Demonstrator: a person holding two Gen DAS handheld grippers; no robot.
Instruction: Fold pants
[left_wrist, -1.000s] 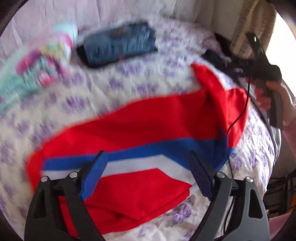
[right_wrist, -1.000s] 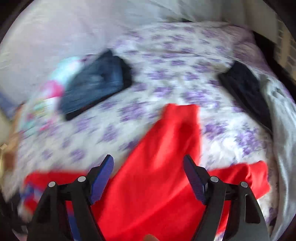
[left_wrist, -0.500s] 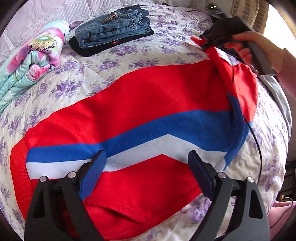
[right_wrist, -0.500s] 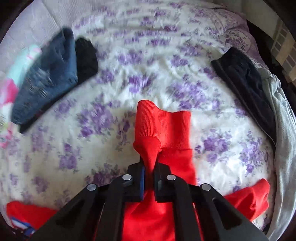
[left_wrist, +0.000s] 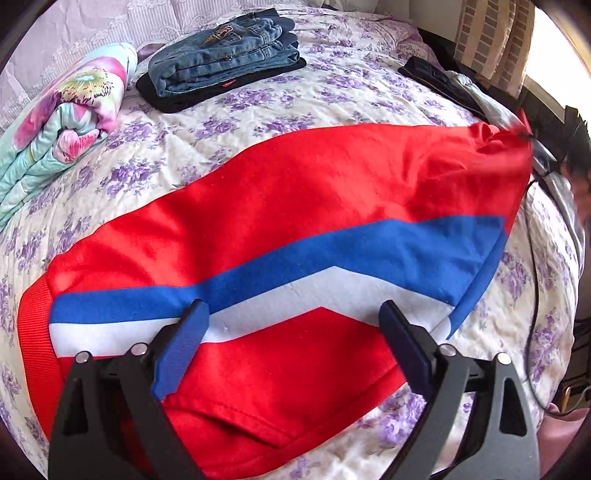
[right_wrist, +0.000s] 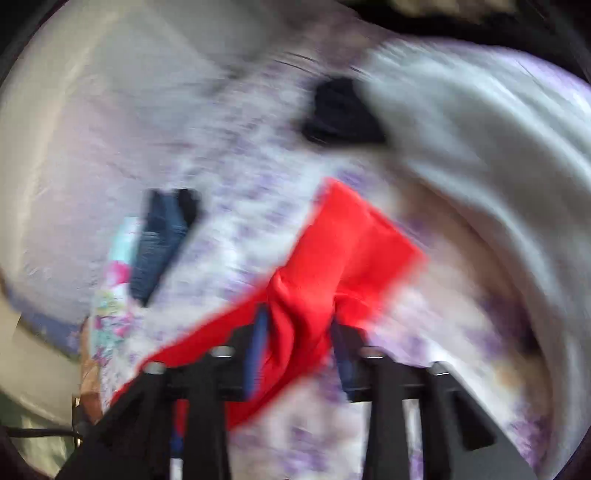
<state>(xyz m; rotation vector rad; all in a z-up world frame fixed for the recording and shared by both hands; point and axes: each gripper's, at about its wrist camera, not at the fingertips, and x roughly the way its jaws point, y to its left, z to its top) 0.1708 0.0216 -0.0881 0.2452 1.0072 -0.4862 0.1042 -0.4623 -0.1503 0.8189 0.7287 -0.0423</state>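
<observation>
Since half a second back, left wrist view: red pants (left_wrist: 280, 206) now lie stretched flat across the bed (left_wrist: 332, 92), cuff dragged to the upper right edge of frame; left gripper (left_wrist: 291, 347) hovers at the bottom, fingers spread wide with nothing between them, probably lining up for the waistband; folded jeans (left_wrist: 225, 62) sit upper centre. Right wrist view is blurry; right gripper (right_wrist: 299, 347) has just been opening, fingers partly apart with bunched red cloth between them; can't tell if they're pinching it.

Blurred: red pants (right_wrist: 332, 258) between jaws.
</observation>
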